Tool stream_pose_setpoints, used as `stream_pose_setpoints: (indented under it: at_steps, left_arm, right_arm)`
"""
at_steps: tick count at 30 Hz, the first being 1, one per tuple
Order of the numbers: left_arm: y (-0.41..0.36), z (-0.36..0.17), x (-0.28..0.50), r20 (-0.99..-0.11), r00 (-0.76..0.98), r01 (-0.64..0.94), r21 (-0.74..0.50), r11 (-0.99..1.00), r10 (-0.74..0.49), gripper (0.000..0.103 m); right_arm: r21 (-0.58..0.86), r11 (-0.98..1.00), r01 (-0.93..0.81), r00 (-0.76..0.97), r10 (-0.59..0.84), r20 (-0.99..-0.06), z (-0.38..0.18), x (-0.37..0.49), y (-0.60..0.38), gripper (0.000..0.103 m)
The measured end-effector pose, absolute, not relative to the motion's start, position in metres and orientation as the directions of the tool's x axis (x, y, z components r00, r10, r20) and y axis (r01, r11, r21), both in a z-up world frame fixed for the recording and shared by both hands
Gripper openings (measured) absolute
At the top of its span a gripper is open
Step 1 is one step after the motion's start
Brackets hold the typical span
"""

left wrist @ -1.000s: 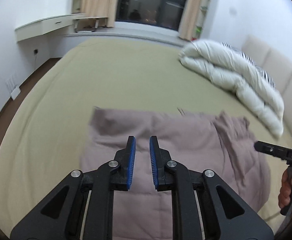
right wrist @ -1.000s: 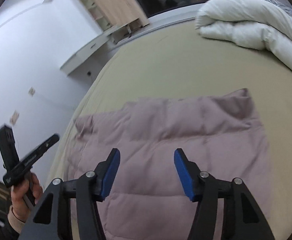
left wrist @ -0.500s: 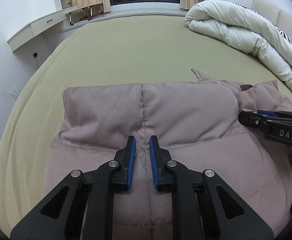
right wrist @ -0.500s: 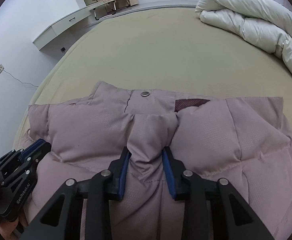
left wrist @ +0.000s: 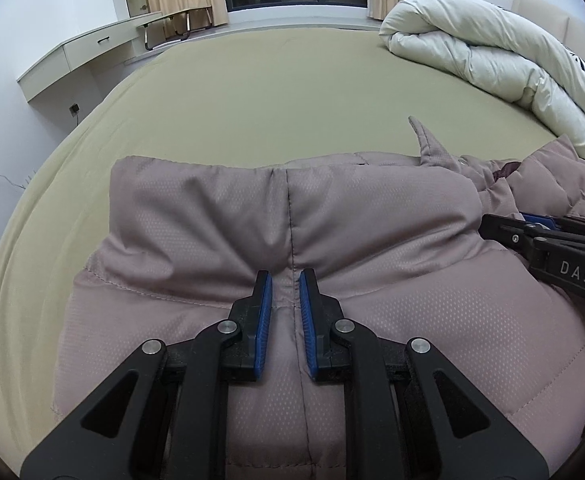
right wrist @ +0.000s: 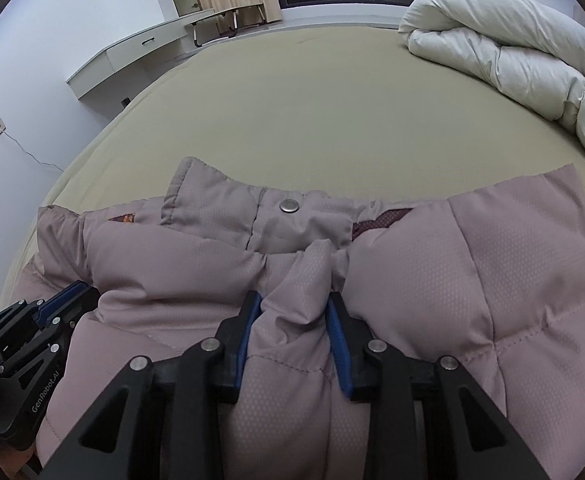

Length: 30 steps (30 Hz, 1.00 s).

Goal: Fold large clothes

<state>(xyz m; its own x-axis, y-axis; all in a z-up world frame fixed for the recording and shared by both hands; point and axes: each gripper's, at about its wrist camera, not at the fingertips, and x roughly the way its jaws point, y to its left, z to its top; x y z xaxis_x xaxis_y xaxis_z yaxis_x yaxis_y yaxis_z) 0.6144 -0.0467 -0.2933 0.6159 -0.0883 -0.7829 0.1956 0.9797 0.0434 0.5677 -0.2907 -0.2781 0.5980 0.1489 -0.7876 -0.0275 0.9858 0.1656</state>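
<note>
Mauve puffer jacket (left wrist: 372, 216) bunched on bed (left wrist: 252, 92) (snap showing); both jaws pinching quilted folds.

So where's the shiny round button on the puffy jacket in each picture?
Left wrist view: the snap button is small, at the right, just past the pointed collar flap.
Right wrist view: the snap button is near the middle, on the collar band, beyond the right gripper.
Shared landmark: the rolled white duvet on the far right of the bed in both views.

Both wrist cams close over jacket (left wrist: 372, 208)
</note>
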Motion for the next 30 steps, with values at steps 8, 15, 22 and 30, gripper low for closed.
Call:
stream_pose_setpoints:
  at_steps: [8, 15, 22, 30]
  left_arm:
    - [-0.045, -0.306, 0.624, -0.783, 0.615, 0.196, 0.035, 0.98, -0.095, 0.014]
    - [-0.048, -0.306, 0.619, -0.771, 0.633, 0.191, 0.071, 0.979, -0.068, 0.014]
    - [-0.055, -0.307, 0.614, -0.764, 0.644, 0.187, 0.101, 0.977, -0.045, 0.014]
    - [-0.055, -0.306, 0.613, -0.761, 0.647, 0.189, 0.086, 0.978, -0.058, 0.014]
  right_arm:
    - [0.19, 0.982, -0.018, 0.612, 0.161, -0.774, -0.284, 0.567, -0.289, 0.036]
    - [0.226, 0.974, -0.018, 0.638, 0.185, -0.748, -0.285, 0.566, -0.296, 0.036]
    - [0.274, 0.961, -0.021, 0.65, 0.222, -0.727, -0.286, 0.566, -0.304, 0.036]
    - [0.257, 0.966, -0.021, 0.653, 0.208, -0.729, -0.283, 0.567, -0.303, 0.037]
